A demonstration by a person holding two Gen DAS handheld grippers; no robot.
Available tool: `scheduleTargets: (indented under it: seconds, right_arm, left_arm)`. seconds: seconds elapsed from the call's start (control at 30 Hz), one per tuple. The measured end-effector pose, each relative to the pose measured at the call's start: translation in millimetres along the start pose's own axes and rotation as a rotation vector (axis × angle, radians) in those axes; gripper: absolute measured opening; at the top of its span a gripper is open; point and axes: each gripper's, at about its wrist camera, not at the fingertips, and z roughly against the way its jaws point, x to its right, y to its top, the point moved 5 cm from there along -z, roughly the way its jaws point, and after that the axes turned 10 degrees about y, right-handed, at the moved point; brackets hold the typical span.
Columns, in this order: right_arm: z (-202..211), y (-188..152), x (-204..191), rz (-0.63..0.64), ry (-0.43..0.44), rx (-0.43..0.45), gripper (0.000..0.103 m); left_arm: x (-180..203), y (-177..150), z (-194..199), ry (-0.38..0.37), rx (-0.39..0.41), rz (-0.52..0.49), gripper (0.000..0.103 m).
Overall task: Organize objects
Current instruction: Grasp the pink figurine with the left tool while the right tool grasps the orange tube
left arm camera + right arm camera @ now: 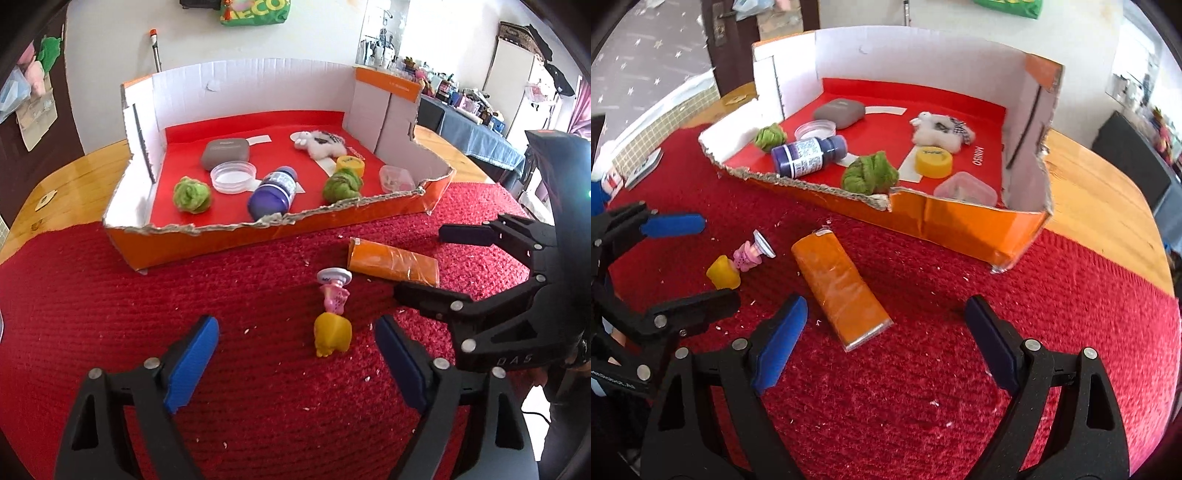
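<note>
A small doll with yellow hair and a pink dress lies on the red mat just ahead of my open left gripper; it also shows in the right wrist view. An orange packet lies between the doll and my open, empty right gripper, just ahead of its left finger; it also shows in the left wrist view. The right gripper appears at the right of the left view. The left gripper appears at the left of the right view.
An orange cardboard box with a torn front edge holds a purple bottle, two green yarn balls, a grey case, a clear lid, a white plush, a yellow cap and a small clear tub. Wooden table lies beyond the mat.
</note>
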Motion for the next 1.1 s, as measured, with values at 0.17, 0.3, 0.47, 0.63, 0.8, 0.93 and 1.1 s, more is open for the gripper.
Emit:
scheduleTargets:
  seconds: [0.17,0.3,0.47,0.63,0.8,0.93,1.1]
  right_arm:
    - [-1,2,-5,0.04,0.015,-0.003,0.081]
    - [-2,5,-10,0.06,0.038,-0.005,0.069]
    - [-2,5,-17,0.082,0.053,-0.001,0.055]
    - [-1,5,-22,0.064,0.077,0.006,0.04]
    - [0,3,-32,0.072,0.051,0.016,0.029]
    - [5,2,-33,0.052,0.074,0.025,0.028]
    - [15,6,-38,0.045,0.094,0.051,0.028]
  left_arm:
    - [0,3,-5,0.022,-0.001,-0.018,0.078]
    - [-1,6,-7,0.033,0.001,-0.019,0.07]
    - [1,8,-8,0.023,0.016,-0.035,0.06]
    - [7,8,-6,-0.007,0.032,-0.057,0.04]
    - [9,7,-3,-0.039,0.037,-0.053,0.021]
    - [7,8,3,-0.046,0.054,-0.043,0.021]
    - [2,10,15,-0.047,0.081,-0.038,0.021]
